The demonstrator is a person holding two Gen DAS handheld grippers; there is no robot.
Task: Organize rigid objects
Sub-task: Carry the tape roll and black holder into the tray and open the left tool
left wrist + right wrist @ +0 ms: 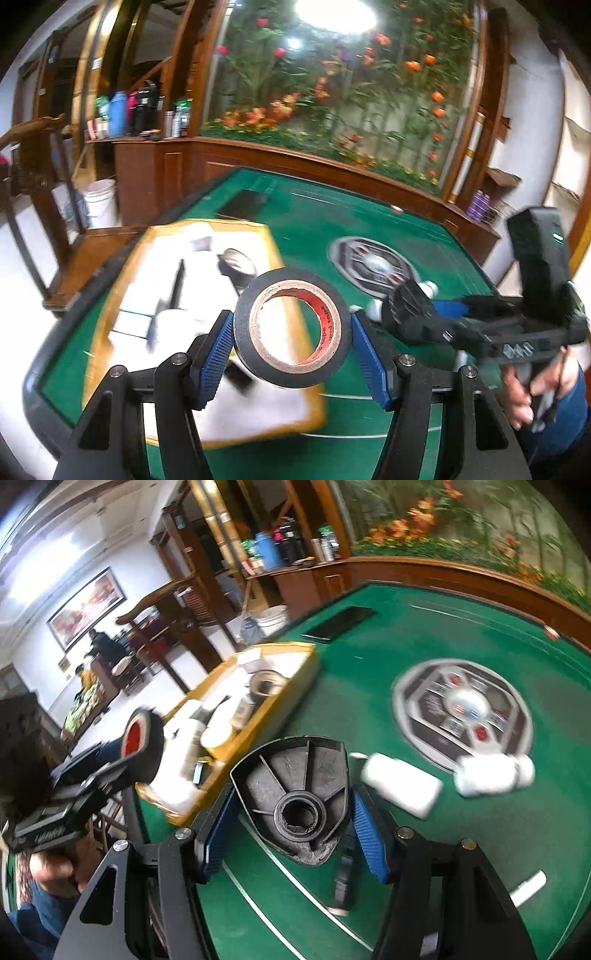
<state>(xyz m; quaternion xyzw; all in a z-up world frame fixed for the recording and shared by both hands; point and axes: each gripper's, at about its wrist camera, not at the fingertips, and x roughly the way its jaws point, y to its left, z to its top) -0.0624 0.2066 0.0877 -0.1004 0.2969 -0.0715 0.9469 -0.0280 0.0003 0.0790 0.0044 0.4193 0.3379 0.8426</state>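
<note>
My left gripper (291, 332) is shut on a black tape roll (293, 277) with a red-printed core, held above the near end of a yellow tray (271, 240). The tray holds white boxes and another tape roll (236, 264). My right gripper (293, 806) is shut on a black ribbed plastic part (295, 771) with a round hub, held over the green table (369, 646) just right of the tray (299, 672). Each gripper shows in the other view: the right one (436, 314) with its part (406, 306), the left one (122, 753) with the tape (147, 734).
Two white bottles (400, 784) (491, 775) lie on the felt near a round control panel (461, 709). A flat black slab (340, 622) lies beyond the tray. A small dark object (343, 882) and a white strip (528, 888) lie near the front. A wooden ledge (332, 158) borders the far side.
</note>
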